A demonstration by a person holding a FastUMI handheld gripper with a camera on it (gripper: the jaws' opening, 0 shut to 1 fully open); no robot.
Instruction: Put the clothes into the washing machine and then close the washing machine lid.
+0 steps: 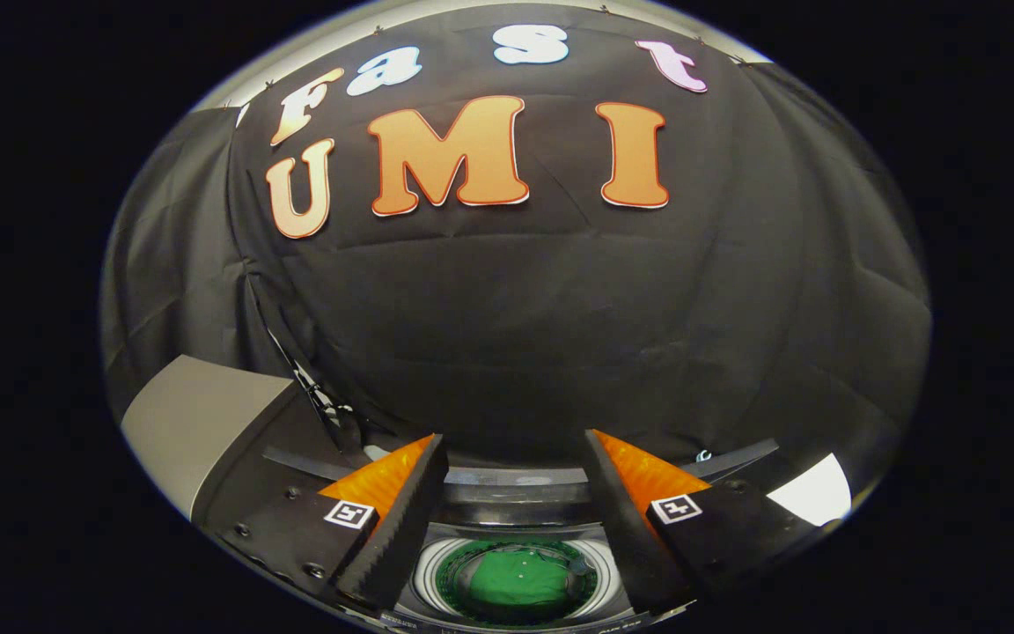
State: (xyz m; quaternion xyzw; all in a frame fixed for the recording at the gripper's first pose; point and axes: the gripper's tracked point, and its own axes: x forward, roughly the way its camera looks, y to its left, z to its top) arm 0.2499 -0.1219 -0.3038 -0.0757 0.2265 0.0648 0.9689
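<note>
My gripper (pixel 514 451) is open, its two fingers spread wide with nothing held between them. Below and between the fingers I look down into the washing machine's round drum (pixel 516 577). A green garment (pixel 516 579) lies inside the drum, well under the fingertips. The machine's top rim (pixel 516 489) curves just beyond the drum. The raised lid (pixel 199 423), a grey panel, stands to the left of the left finger.
The black cloth booth wall (pixel 560 308) hangs close behind the machine and takes up most of what lies ahead. A bright white patch (pixel 815 493) shows to the right of the right finger.
</note>
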